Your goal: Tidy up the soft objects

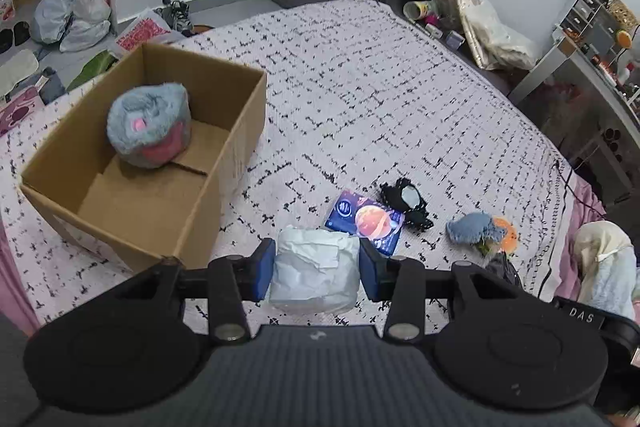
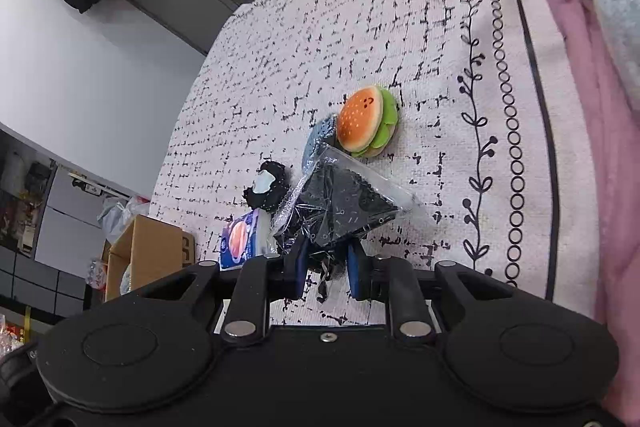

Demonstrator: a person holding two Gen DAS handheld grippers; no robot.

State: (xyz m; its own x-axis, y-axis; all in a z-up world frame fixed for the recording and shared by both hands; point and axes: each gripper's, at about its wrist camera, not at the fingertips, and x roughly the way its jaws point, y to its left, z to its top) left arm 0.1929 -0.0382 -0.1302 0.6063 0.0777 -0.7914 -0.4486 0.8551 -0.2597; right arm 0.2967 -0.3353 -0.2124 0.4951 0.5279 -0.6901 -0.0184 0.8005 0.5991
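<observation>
So from the left wrist camera, the left gripper (image 1: 316, 267) is squeezing a white crumpled bundle (image 1: 314, 269) between its blue pads, holding it up over the patterned bedspread (image 1: 360, 87). Off to the left a cardboard box (image 1: 240, 123) is sitting open on the bed with a fluffy grey-and-pink plush (image 1: 148, 127) already lying inside it. Just beyond the bundle, a blue packet with an orange planet on it (image 1: 366, 221) is lying flat, a black frilly thing with a pale patch (image 1: 406, 201) is touching its far corner, and further right a grey knitted piece (image 1: 472, 227) is resting against something orange. Bags and clutter are piling up along the walls. Over on the right wrist camera, the right gripper (image 2: 326, 263) is pinching narrow on a clear plastic bag of black fabric (image 2: 340, 203), which is blocking part of the bed behind it. A little burger plush (image 2: 366, 121) is sitting just past the bag, leaning on the grey knit (image 2: 318, 139). The black frilly thing (image 2: 266, 187) and blue packet (image 2: 240, 237) are lying to the left, with the box (image 2: 148, 247) peeking in at the edge.
</observation>
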